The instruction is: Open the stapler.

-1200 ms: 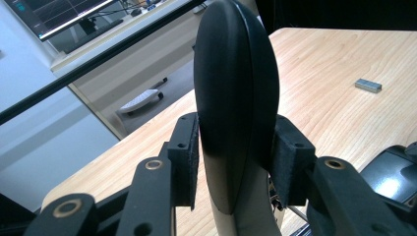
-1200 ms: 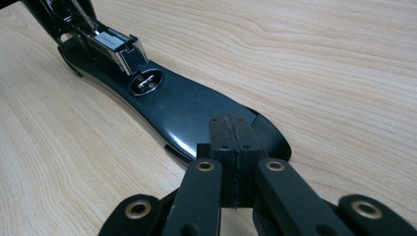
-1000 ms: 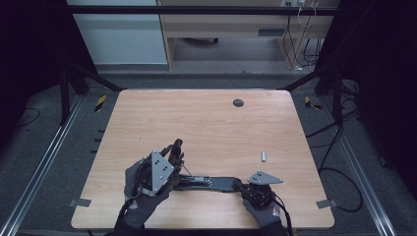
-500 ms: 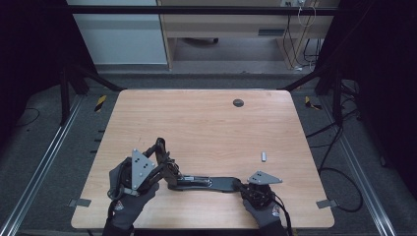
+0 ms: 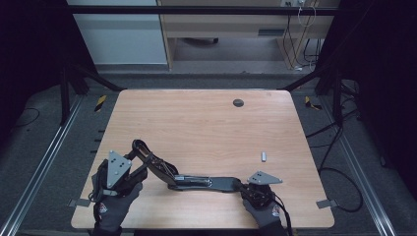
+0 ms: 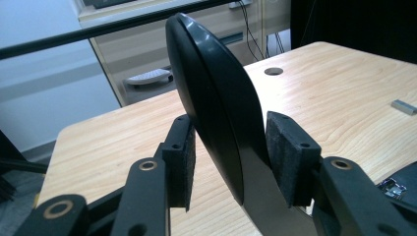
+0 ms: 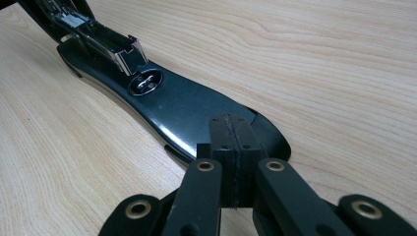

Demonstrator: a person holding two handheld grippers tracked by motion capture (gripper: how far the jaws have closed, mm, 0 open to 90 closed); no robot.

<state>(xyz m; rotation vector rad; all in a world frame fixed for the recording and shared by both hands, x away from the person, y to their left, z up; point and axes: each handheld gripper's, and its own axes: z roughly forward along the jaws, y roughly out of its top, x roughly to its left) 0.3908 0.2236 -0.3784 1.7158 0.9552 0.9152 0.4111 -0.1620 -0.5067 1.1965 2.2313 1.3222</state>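
While the right gripper (image 5: pixel 244 187) is sitting with its jaws fully closed, pads meeting each other and pressing down on the front end of the stapler base (image 7: pixel 182 110), the left gripper (image 5: pixel 139 153) is straddling the stapler's raised top arm (image 6: pixel 211 103). Stapler (image 5: pixel 196 182) is lying opened out near the front edge of the wooden table (image 5: pixel 206 128): black base flat on the wood between the two hands, top arm swinging up and leftward toward the left gripper. Left jaws have just been opening with the top arm between them; in the left gripper view one pad is sitting against the arm's side, the other is showing a sliver of gap, so not a firm clamp. Right gripper view is showing the base's round anvil (image 7: pixel 143 82) and the metal staple channel (image 7: pixel 98 37) beyond it. Small strip of staples (image 5: pixel 263 157) is lying on the table, well apart, beyond the right hand (image 5: pixel 263 209). Left hand (image 5: pixel 110 206) is gloved, at the table's front left.
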